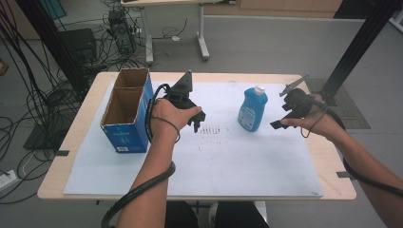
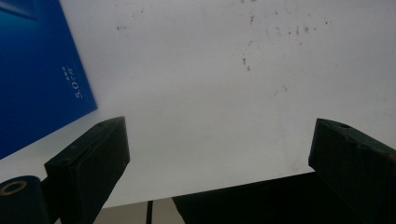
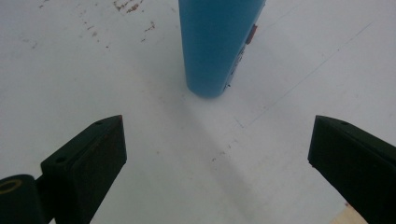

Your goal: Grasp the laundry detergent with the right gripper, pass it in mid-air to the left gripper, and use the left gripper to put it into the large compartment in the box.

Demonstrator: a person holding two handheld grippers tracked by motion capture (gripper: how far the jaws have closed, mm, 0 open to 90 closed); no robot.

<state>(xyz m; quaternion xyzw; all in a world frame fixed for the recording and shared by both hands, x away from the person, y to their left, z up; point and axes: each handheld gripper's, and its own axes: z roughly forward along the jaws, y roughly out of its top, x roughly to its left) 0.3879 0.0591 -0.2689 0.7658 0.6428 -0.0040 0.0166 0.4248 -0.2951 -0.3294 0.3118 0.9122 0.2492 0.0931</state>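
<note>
A blue bottle (image 1: 252,109) with a white cap stands upright on the white mat (image 1: 214,156), right of centre. My right gripper (image 1: 279,123) hovers just to its right, open and empty; in the right gripper view the bottle (image 3: 215,44) stands ahead of the wide-apart jaws. A blue cardboard box (image 1: 127,111), open at the top with two compartments, stands at the left of the mat. My left gripper (image 1: 199,121) hangs open and empty between box and bottle, above the mat. The box's blue side (image 2: 37,70) fills the left of the left gripper view.
The wooden table (image 1: 85,109) carries the mat, which has small dark marks (image 1: 214,130) near its middle. Beyond the table are cables and a power box (image 1: 119,28) on the floor, a second table's legs (image 1: 203,45), and a black frame post (image 1: 361,42) at the right.
</note>
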